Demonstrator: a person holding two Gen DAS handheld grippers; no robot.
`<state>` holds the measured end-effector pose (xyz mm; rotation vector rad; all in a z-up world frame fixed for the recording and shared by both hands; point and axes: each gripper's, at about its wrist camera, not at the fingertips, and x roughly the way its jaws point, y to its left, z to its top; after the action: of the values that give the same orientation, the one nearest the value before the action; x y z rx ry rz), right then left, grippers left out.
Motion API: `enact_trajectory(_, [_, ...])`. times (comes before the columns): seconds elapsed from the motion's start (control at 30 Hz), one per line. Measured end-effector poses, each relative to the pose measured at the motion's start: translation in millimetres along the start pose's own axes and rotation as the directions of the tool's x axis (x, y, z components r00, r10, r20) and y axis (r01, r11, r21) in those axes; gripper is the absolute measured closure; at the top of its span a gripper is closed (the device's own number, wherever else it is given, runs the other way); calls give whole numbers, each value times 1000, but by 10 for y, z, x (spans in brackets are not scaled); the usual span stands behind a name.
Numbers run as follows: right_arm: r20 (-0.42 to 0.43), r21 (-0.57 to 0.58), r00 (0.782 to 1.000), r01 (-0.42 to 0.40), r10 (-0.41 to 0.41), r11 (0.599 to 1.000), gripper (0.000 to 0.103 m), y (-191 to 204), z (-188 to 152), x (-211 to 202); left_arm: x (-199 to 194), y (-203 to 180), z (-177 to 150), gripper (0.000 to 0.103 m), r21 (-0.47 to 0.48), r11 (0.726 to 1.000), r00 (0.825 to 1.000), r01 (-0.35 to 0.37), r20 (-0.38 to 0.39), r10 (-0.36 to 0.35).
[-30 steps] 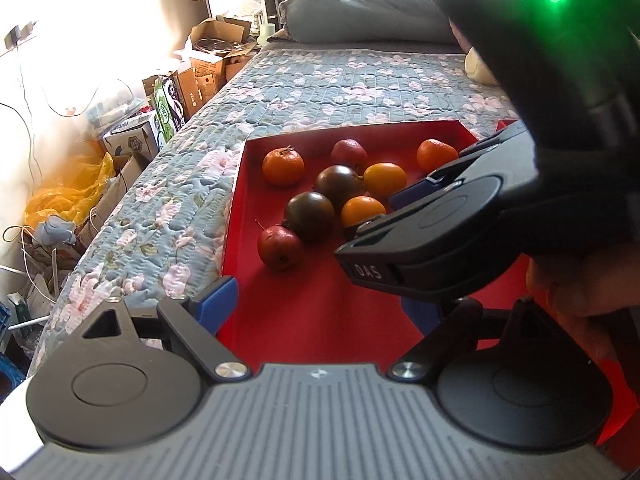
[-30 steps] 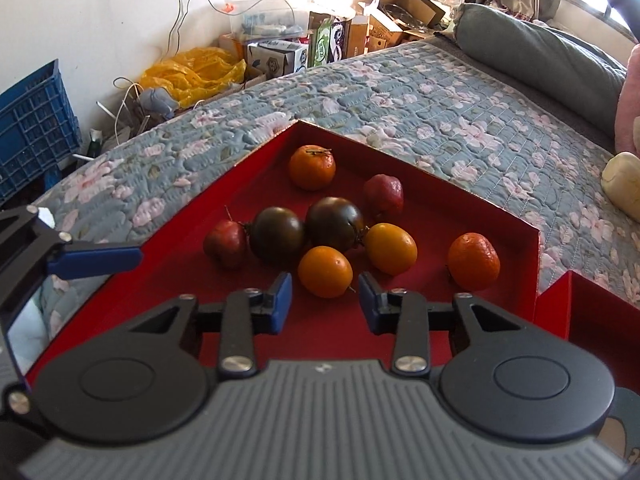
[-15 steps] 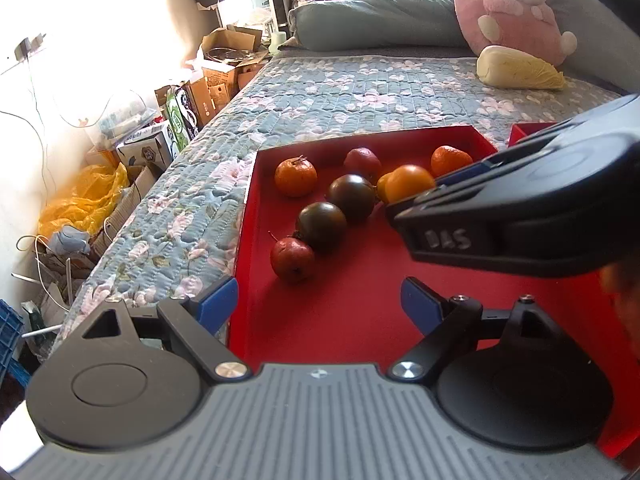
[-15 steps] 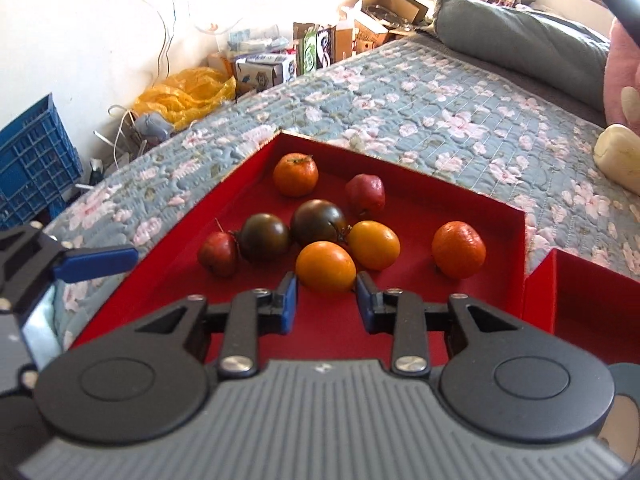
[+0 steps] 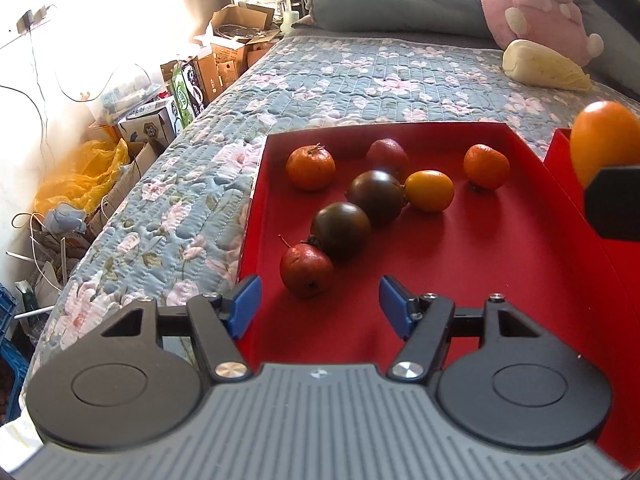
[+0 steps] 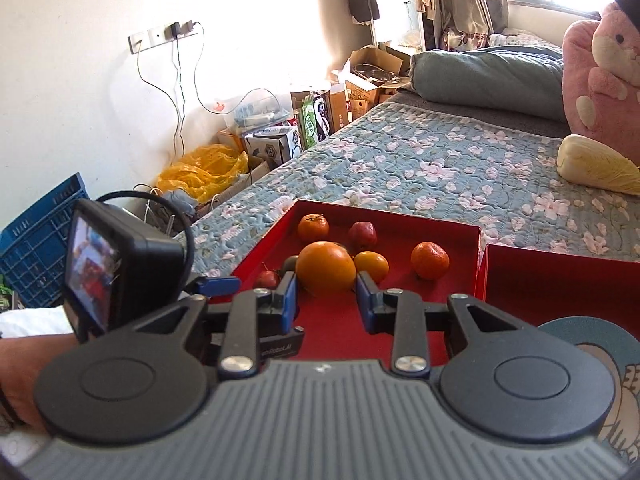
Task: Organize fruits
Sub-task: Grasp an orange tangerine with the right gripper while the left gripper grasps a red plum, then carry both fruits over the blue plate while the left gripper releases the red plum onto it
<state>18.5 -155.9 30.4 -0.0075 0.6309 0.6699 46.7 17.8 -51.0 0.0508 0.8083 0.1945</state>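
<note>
The right gripper (image 6: pixel 326 294) holds 1 orange fruit (image 6: pixel 326 266) above the red tray (image 5: pixel 460 276), where 7 fruits wait; the left gripper (image 5: pixel 316 304) stands wide and holds nothing, so the task seems only begun

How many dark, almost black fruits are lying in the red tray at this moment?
2. One dark fruit lies beside the small red fruit near the left tongs; the other dark fruit lies behind it, touching the yellow-orange fruit. None seems hidden.
</note>
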Motion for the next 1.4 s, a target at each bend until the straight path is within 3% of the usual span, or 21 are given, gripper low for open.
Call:
enact_trajectory(0.27, [-1, 5, 1000, -7, 7, 1000, 68, 15, -56, -105, 111, 28, 74, 37, -1, 1000, 1000, 23, -3, -23])
enact_trajectory(0.53, [-11, 13, 1000, -1, 1, 1000, 68, 15, -139, -190, 172, 40, 69, 69, 12, 998, 998, 57, -13, -57])
enact_trajectory(1.03, [-11, 33, 999, 51, -50, 998, 68, -122, -263, -432, -127, 26, 14, 69, -6, 994, 994, 109, 9, -109])
enact_trajectory(1.4, [-21, 64, 994, 107, -105, 992, 68, -350, -460, -698, -459, -266, 45, 69, 12, 990, 988, 140, 70, -141])
